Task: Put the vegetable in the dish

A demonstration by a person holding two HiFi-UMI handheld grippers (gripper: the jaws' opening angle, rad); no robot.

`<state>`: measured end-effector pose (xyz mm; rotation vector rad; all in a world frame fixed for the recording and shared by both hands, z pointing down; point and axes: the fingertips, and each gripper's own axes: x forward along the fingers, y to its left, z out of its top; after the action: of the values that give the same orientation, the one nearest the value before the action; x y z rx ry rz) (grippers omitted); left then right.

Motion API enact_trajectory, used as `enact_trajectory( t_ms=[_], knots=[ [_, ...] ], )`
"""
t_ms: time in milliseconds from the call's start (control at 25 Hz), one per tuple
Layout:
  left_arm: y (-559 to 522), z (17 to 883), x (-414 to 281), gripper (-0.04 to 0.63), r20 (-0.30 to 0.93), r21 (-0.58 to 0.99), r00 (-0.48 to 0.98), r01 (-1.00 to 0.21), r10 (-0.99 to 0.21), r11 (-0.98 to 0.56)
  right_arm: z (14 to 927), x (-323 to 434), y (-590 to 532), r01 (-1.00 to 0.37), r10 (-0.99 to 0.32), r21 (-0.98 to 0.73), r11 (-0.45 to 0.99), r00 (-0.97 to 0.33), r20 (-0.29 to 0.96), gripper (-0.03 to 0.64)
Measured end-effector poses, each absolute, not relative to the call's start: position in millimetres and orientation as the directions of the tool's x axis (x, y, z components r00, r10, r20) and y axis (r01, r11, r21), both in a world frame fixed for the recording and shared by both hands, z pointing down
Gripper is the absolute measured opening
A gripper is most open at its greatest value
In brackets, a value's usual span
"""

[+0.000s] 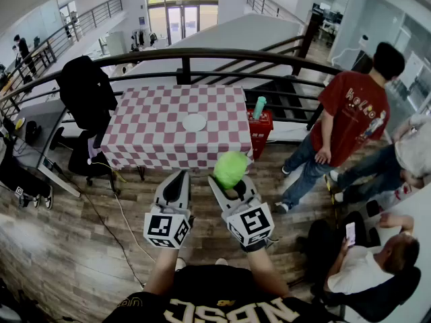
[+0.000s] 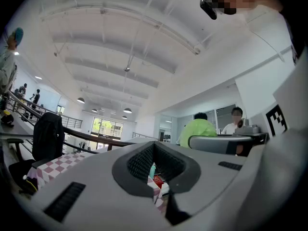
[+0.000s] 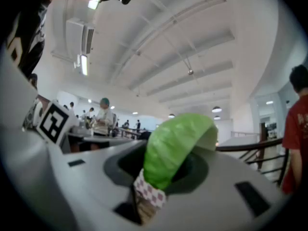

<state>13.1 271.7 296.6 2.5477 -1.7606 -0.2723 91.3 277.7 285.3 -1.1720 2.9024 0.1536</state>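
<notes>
The worktop (image 1: 145, 136) with the dish (image 1: 194, 122) is bordered by a railing (image 1: 135, 55). The vegetable (image 1: 230, 168) is clamped in the right hand-held gripper (image 1: 227, 183), pointed forward along it; the left hand-held gripper (image 1: 180, 176) is closed.

In the head view, the desk under a red-and-white checked cloth (image 1: 148, 136) fills the upper middle of the frame. The white round dish (image 1: 194, 122) lies on it, slightly right of its centre. The dark curved metal railing (image 1: 202, 54) runs behind the desk. A black chair draped with a black jacket (image 1: 87, 93) stands at the desk's left edge. A red plastic crate (image 1: 260, 128) sits just beside its right edge, with a teal bottle (image 1: 259, 106) in it.

Below the desk, at lower centre, the left gripper (image 1: 180, 175) and right gripper (image 1: 227, 184) sit side by side. The green leafy vegetable (image 1: 231, 168) sits between the right gripper's jaws, just under the desk's near edge in the frame. A person in a red shirt (image 1: 353, 113) stands at the right, beyond the crate.
</notes>
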Motion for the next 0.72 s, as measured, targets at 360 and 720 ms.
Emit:
enact_trajectory(
  t_ms=[360,720],
  knots=[
    [285,317,56,0.020,-0.087,0.121,0.340,-0.929,-0.936,-0.349,300,130,289,-0.687,-0.686,0.058,0.724,-0.727,-0.044,0.135],
    [279,335,57,0.020,-0.037,0.116,0.315,-0.941,-0.949,-0.317,321,132,276,-0.670,-0.670,-0.002,0.742,-0.742,-0.027,0.135]
  ],
)
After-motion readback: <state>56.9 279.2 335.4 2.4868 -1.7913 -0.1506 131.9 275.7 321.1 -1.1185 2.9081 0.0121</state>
